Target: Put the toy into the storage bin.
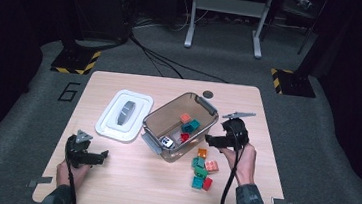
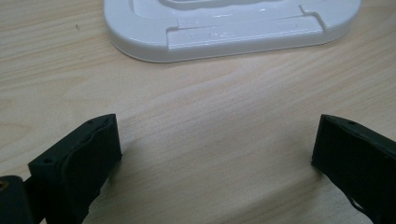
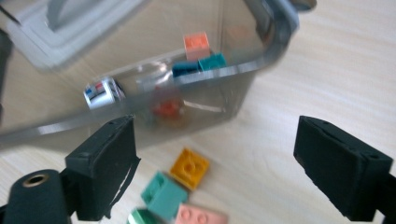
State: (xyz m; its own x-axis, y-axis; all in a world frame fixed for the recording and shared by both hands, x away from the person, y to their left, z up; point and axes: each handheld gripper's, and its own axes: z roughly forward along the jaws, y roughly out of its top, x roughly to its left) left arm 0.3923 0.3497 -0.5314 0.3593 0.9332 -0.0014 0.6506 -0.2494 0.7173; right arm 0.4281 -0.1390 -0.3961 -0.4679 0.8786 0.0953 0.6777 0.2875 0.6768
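— High view first: where do the bricks lie against the right gripper?

— The loose pile of bricks sits on the table just below and slightly toward the person from that gripper, beside the near corner of the clear bin. The gripper hangs by the bin's right wall, above the orange brick at the top of the pile.

— And its jaws?

— Spread wide, with nothing between them. In the right gripper view the two black pads stand far apart, and the orange brick, a teal brick and a pink brick lie on the wood in the gap, untouched.

— What about the left gripper?

— Low on the table's left side, well away from the bricks, jaws wide apart too and empty. Its own camera looks over bare wood to the edge of the white lid, which lies flat.

— Does the close-up add anything to the high view?

— Through the bin's wall you can make out a salmon brick, a teal one, a red one and a white block with printed markings. From above, those are small specks; but only that camera gives the whole layout, with lid left of the bin.
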